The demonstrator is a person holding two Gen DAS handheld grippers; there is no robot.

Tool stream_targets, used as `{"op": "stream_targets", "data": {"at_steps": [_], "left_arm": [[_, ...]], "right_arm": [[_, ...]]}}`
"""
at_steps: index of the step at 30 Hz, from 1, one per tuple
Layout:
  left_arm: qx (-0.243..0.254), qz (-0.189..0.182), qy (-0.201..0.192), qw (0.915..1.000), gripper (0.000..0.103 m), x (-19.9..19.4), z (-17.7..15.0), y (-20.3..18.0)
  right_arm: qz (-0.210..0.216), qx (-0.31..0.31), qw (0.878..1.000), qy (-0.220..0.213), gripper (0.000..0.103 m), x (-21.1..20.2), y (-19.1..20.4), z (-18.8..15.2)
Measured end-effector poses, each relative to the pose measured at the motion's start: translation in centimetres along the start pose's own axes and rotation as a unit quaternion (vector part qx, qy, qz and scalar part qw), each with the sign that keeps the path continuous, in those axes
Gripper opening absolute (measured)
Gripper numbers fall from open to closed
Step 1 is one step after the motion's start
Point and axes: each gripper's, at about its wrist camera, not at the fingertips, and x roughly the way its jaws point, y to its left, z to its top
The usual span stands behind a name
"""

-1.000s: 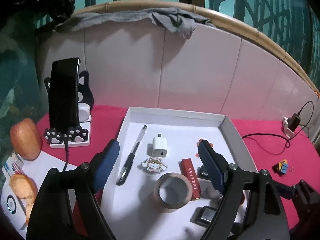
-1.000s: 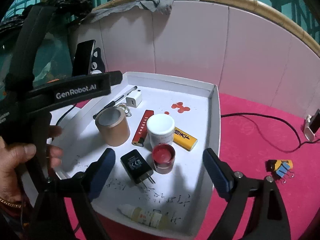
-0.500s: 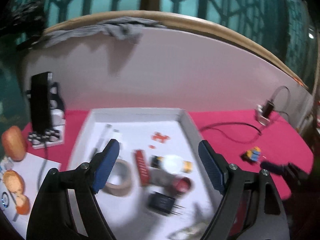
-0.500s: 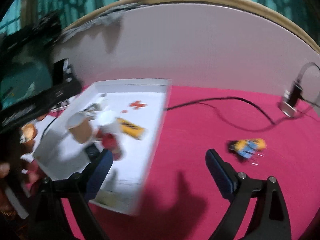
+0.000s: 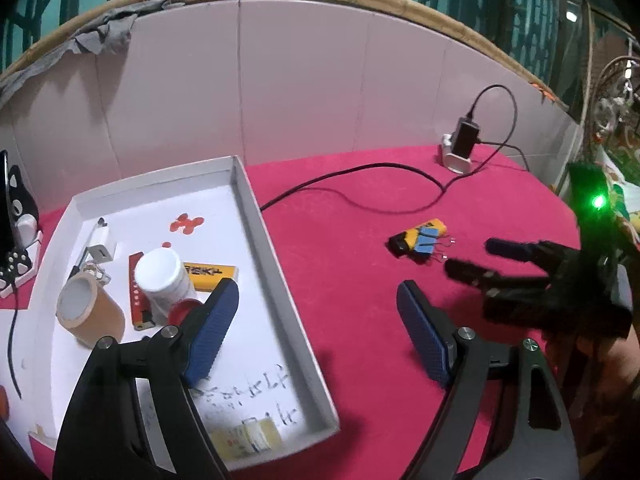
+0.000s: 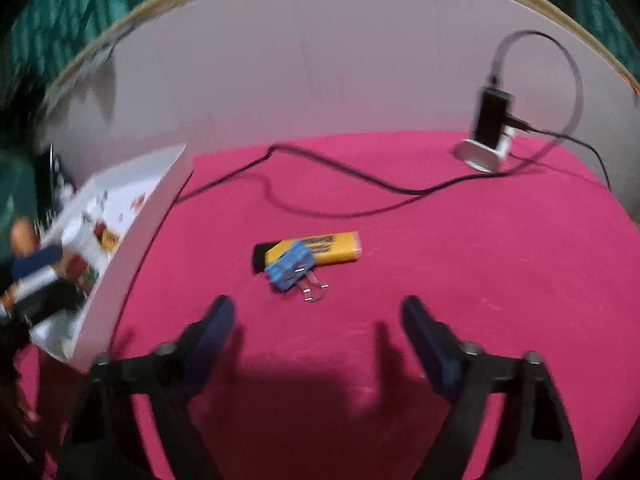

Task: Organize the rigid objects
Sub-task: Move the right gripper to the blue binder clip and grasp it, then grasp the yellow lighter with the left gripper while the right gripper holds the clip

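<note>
Reach step. Your right claw [image 6: 316,320] hangs spread and empty, low centre of frame, just short of the blue binder clip [image 6: 289,267] touching the yellow lighter [image 6: 320,250] on the red bench [image 6: 480,260]. Left claw [image 5: 320,332] likewise spread, empty, straddling the white tray [image 5: 276,272] wall. Next: close in, take the clip alone.

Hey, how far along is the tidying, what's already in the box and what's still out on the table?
Mostly done: the white tray already holds the tape roll, white jar, red lighter and a yellow lighter. Nothing is in hand; the left gripper and right gripper are both open and empty. Left: the yellow lighter with the blue binder clip on the red cloth, just ahead of the right gripper.
</note>
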Motion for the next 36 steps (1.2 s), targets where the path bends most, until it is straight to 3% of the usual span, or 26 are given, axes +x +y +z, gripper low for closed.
{"op": "stream_targets", "data": {"at_steps": [5, 13, 16, 18, 26, 31, 36], "left_arm": [[0.004, 0.027, 0.003, 0.9996, 0.082, 0.1, 0.3, 0.5], [0.013, 0.022, 0.007, 0.9997, 0.082, 0.5, -0.2, -0.1], [0.019, 0.019, 0.01, 0.9996, 0.082, 0.6, -0.1, -0.5], [0.022, 0.019, 0.011, 0.9995, 0.082, 0.7, 0.0, -0.7], [0.044, 0.011, 0.024, 0.9987, 0.082, 1.8, 0.6, -2.3], [0.064, -0.015, 0.048, 0.9967, 0.082, 3.7, 1.5, -4.5], [0.079, -0.046, 0.082, 0.9925, 0.082, 7.5, 2.8, -7.9]], "right_arm": [[0.0, 0.007, 1.0, 0.014, 0.068, 2.4, 1.3, 0.9], [-0.004, 0.01, 1.0, 0.02, 0.068, 4.2, 2.0, 2.0], [-0.006, 0.0, 1.0, 0.021, 0.05, 4.3, 1.7, 2.0], [0.001, 0.002, 1.0, 0.019, 0.028, 4.0, 1.2, 1.9], [0.009, 0.016, 1.0, 0.005, 0.023, 0.5, -2.2, -1.2], [-0.003, 0.073, 0.997, 0.005, 0.023, -2.5, -7.1, -4.3], [0.034, 0.131, 0.991, -0.003, 0.023, -3.8, -9.6, -6.0]]}}
